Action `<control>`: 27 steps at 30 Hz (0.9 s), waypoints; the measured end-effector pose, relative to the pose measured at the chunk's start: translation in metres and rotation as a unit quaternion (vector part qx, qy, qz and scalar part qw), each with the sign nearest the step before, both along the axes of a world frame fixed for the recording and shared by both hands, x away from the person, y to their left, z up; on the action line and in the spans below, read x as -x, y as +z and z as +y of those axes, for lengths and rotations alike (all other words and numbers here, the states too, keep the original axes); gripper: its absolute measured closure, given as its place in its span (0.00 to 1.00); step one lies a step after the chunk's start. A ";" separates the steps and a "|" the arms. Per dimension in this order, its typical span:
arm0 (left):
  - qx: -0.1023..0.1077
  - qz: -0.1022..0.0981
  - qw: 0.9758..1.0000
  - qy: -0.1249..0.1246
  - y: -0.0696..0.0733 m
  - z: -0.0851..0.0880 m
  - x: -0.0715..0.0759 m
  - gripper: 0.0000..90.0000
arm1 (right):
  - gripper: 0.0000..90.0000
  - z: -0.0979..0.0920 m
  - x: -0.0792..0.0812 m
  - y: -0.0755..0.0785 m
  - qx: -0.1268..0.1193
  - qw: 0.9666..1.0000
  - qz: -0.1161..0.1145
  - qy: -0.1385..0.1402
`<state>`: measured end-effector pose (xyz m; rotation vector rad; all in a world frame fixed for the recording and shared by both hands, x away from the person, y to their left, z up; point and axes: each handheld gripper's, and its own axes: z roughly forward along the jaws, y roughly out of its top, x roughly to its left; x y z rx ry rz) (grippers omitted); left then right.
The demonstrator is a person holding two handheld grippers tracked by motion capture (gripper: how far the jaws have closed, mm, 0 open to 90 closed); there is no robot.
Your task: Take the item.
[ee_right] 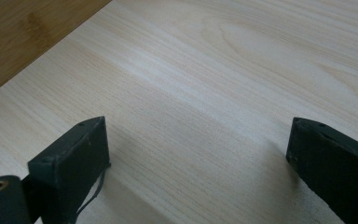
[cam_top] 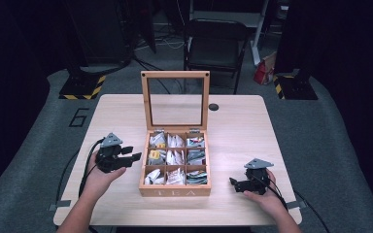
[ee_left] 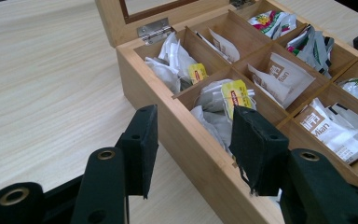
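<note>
An open wooden tea box (cam_top: 175, 190) full of sachets (ee_left: 279, 77) sits mid-surface (cam_top: 238, 131) near the front edge. The left claw (cam_top: 131, 153) gapes empty beside the box; the right claw (cam_top: 234, 184) gapes empty near the front right corner.

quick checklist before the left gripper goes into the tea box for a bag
1. Lid standing open: ok.
2. Left gripper open, nothing between its jaws: ok.
3. Left gripper beside the tea box, aimed at the yellow-tagged bags: ok.
4. Right gripper open, off to the box's right over bare table: ok.
5. Bags loose enough to lift one alone: cannot tell.
</note>
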<state>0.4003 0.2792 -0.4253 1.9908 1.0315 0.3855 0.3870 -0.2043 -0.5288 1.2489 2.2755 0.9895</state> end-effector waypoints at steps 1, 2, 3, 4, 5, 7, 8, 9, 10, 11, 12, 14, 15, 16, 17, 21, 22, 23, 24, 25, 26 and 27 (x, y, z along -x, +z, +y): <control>-0.001 -0.001 1.000 0.000 0.000 -0.001 -0.001 0.57 | 0.06 0.000 0.000 0.000 -0.002 1.000 0.000 0.000; 0.001 0.000 1.000 0.000 0.001 -0.002 -0.001 0.57 | 0.06 0.000 0.000 0.000 -0.002 1.000 0.001 0.000; 0.002 0.001 1.000 0.000 0.001 -0.003 -0.002 0.57 | 0.06 0.000 0.000 0.000 -0.002 1.000 0.000 0.000; 0.001 0.001 1.000 -0.001 0.001 -0.005 -0.003 0.57 | 0.06 0.000 0.000 0.000 -0.002 1.000 0.000 0.000; 0.001 0.001 1.000 -0.001 0.001 -0.005 -0.003 0.57 | 0.06 0.000 0.000 0.000 -0.002 1.000 0.000 0.000; -0.002 0.000 1.000 -0.001 0.002 -0.006 -0.005 0.58 | 0.06 0.000 0.000 0.000 0.001 1.000 -0.001 -0.003; -0.002 0.000 1.000 -0.003 0.002 -0.007 -0.006 0.58 | 0.06 0.000 0.000 0.000 0.001 1.000 -0.001 -0.002; -0.004 -0.001 1.000 -0.005 0.003 -0.007 -0.006 0.58 | 0.06 0.000 0.000 0.000 0.001 1.000 -0.001 -0.001; -0.004 -0.002 1.000 -0.004 0.003 -0.008 -0.007 0.58 | 0.06 0.000 0.000 0.000 0.002 1.000 0.001 -0.001; -0.002 -0.002 1.000 -0.004 0.003 -0.010 -0.008 0.58 | 0.06 0.000 0.000 0.000 0.002 1.000 0.000 -0.002; -0.002 -0.002 1.000 -0.004 0.003 -0.010 -0.008 0.58 | 0.06 0.000 0.000 0.000 0.002 1.000 0.000 -0.002; -0.002 -0.001 1.000 -0.008 0.003 -0.012 -0.009 0.58 | 0.06 0.000 0.000 0.000 0.001 1.000 -0.001 -0.002; 0.000 -0.001 1.000 -0.009 0.003 -0.013 -0.010 0.58 | 0.06 0.000 0.000 0.000 0.002 1.000 0.000 -0.002; -0.001 0.002 1.000 -0.012 0.002 -0.015 -0.011 0.58 | 0.05 0.000 0.000 0.000 0.002 1.000 0.000 -0.002; -0.001 0.002 1.000 -0.012 0.002 -0.015 -0.011 0.58 | 0.05 0.000 0.000 0.000 0.002 1.000 0.000 -0.002; -0.009 0.001 1.000 -0.012 0.001 -0.020 -0.013 0.59 | 0.05 0.000 0.000 0.000 0.002 1.000 0.001 -0.001; -0.009 0.003 1.000 -0.013 0.001 -0.020 -0.014 0.60 | 0.05 0.001 0.000 0.000 0.001 1.000 0.000 -0.003; -0.008 0.005 1.000 -0.014 0.001 -0.021 -0.015 0.60 | 0.05 0.000 0.000 0.000 0.001 1.000 0.000 -0.002; -0.007 0.006 1.000 -0.014 0.000 -0.022 -0.015 0.61 | 0.05 0.001 0.000 0.000 0.002 1.000 0.000 -0.004; -0.005 0.005 1.000 -0.014 0.000 -0.022 -0.016 0.61 | 0.05 0.000 0.000 0.000 0.002 1.000 0.000 -0.001; -0.004 0.006 1.000 -0.016 0.000 -0.023 -0.017 0.61 | 0.05 0.000 0.000 0.000 0.003 1.000 0.000 0.000; -0.003 0.005 1.000 -0.015 0.000 -0.024 -0.017 0.61 | 0.05 0.000 0.000 0.000 0.001 1.000 0.000 -0.002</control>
